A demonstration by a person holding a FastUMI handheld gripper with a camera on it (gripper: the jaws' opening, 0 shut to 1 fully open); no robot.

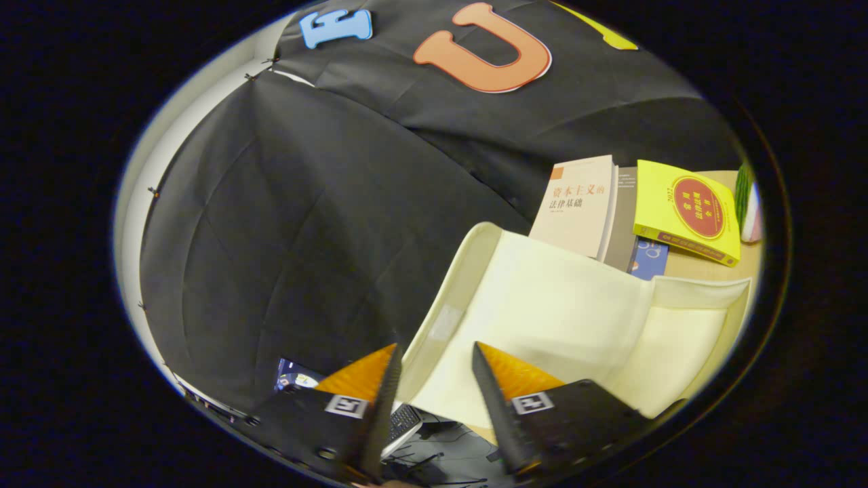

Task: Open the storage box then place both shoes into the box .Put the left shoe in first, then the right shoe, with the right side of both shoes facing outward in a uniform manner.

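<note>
The cream fabric storage box (678, 339) stands on a wooden table, just ahead of the fingers. Its wide lid panel (542, 305) is tilted up, and the lid's thick rim (447, 305) runs down into the gap between the fingers. My gripper (435, 352) is shut on the lower corner of that lid, one finger on the rim's outer side and the other over the panel. The view is strongly tilted.
Beyond the box, books lean on the wooden table (705, 268): a beige one (576, 203), a grey one, a blue one and a yellow one (688, 210). A green object (744, 190) sits past them. Below the fingers are a keyboard (407, 420), cables and a small screen (295, 376).
</note>
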